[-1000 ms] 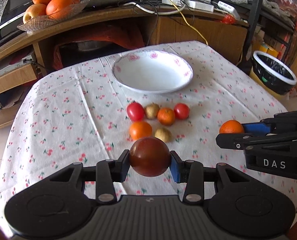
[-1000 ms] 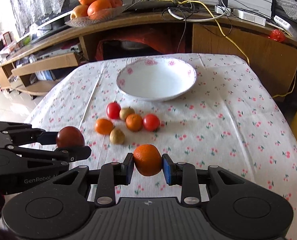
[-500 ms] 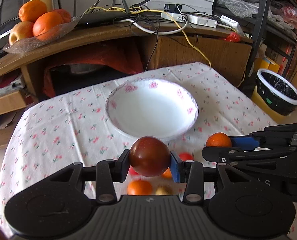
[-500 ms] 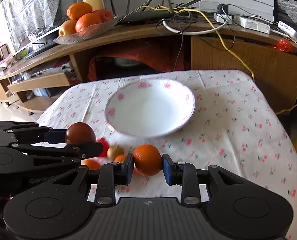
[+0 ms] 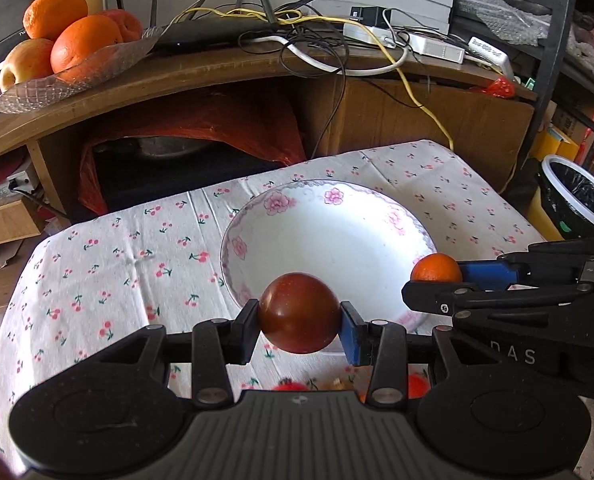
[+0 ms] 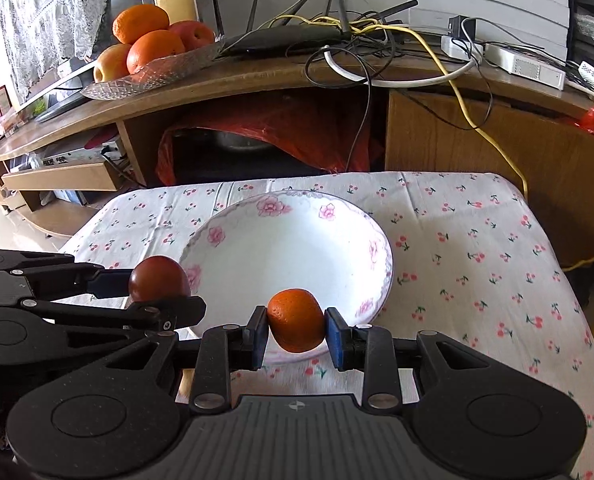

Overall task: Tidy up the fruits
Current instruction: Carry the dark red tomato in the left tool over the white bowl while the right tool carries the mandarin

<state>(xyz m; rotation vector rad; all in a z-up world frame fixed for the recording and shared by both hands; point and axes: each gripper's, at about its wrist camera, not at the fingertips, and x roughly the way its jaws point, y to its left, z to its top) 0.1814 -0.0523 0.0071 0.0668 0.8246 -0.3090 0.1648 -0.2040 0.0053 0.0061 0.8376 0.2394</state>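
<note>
While both grippers sit at the near rim of the white bowl (image 5: 377, 204), you have 2 fruits to release. Your left gripper (image 5: 299, 314) is clamped on the dark red fruit (image 5: 299, 312) at the near left rim; your right gripper (image 6: 296, 322) is clamped on the small orange (image 6: 296, 320) at the near edge. Carry each further over the basin, lower it close, then part the jaws gently so neither rolls out onto the tablecloth (image 6: 477, 248).

Glossy white glazed floral bowl (image 5: 401, 208) ahead of tongs; matt cherry-print cloth tablecloth (image 5: 109, 264); smooth dark-red tomato (image 5: 299, 312); dimpled orange mandarin (image 6: 296, 320).
</note>
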